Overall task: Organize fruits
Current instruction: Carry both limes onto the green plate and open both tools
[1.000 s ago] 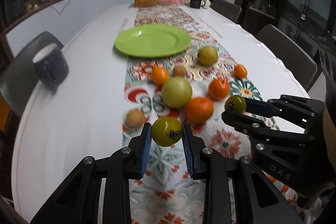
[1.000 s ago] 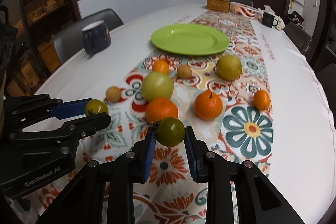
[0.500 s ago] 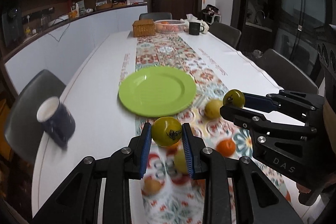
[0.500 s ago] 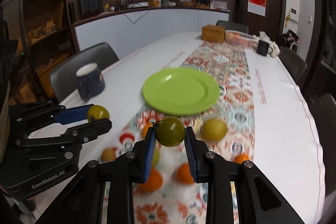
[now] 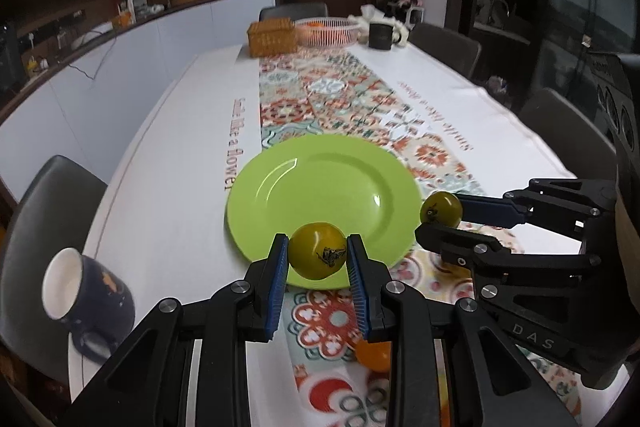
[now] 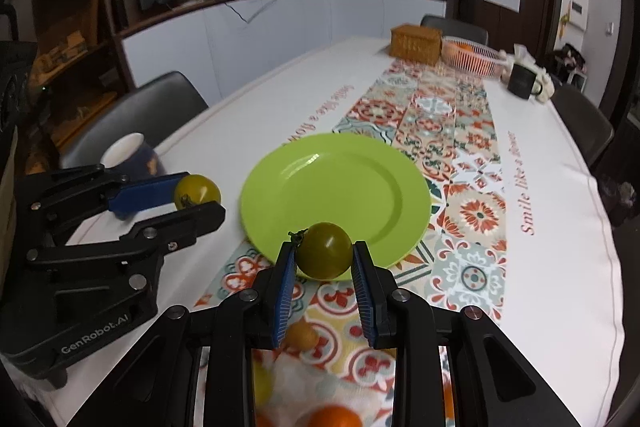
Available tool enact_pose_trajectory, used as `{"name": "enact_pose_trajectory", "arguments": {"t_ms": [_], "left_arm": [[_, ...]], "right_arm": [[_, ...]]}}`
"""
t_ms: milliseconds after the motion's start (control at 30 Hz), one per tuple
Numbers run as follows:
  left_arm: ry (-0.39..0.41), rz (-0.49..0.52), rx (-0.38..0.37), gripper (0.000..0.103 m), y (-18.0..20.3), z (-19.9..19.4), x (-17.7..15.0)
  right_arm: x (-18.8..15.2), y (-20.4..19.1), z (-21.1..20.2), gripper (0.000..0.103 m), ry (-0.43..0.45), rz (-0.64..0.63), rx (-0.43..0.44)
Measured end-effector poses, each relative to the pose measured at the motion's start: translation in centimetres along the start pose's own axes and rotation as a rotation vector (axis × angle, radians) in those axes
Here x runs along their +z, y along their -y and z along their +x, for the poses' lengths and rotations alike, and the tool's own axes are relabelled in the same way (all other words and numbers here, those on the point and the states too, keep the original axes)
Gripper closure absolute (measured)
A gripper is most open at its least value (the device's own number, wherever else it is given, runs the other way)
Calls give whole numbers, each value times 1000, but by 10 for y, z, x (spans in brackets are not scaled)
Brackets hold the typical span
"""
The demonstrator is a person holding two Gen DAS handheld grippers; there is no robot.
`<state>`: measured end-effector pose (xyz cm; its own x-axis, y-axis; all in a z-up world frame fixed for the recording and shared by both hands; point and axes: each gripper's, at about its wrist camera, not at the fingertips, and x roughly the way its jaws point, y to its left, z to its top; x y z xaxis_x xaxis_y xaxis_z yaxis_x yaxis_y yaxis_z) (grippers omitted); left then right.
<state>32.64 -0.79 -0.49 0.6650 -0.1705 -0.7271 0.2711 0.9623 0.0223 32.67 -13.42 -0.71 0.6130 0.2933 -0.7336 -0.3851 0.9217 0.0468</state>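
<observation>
- At far left, a dark blue mug (image 5: 86, 301) with a white inside stands on the white tablecloth (image 5: 172, 155), beside a grey chair (image 5: 38, 211).
- The left gripper (image 5: 318, 259) pinches a yellow-green tomato (image 5: 318, 255) between its blue pads, held in the air over the near rim of the lime green plate (image 5: 324, 187).
- The plate lies bare on the patterned runner (image 5: 340, 99).
- To the right, the right gripper (image 6: 324, 259) clamps a darker green tomato (image 6: 325, 250), just off the plate's near edge.
- Below the grippers, an orange fruit (image 5: 374, 353) rests on the runner.
- Far back stand a wicker box (image 5: 272, 37), a pink basket (image 5: 328, 31) and a black mug (image 5: 380, 35).
</observation>
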Motion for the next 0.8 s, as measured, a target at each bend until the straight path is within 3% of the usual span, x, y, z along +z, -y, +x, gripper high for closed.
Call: {"name": "enact_pose_trajectory", "arguments": {"t_ms": [267,467,733,800], "left_arm": [[-112,-12,-23,74,-9,57,3],[-154,-17,-24,72,-11,74,0],[-120,-4,26,55,-7,50,-5],[-98,-3,30,45,-5,36,-9]], "right_arm": [[5,17,51,74,-92,66,23],[2,19,70,74,-125,69,29],[-4,25,55,65,-89,85,-2],[-7,26,43,65,-68,89,-5]]}}
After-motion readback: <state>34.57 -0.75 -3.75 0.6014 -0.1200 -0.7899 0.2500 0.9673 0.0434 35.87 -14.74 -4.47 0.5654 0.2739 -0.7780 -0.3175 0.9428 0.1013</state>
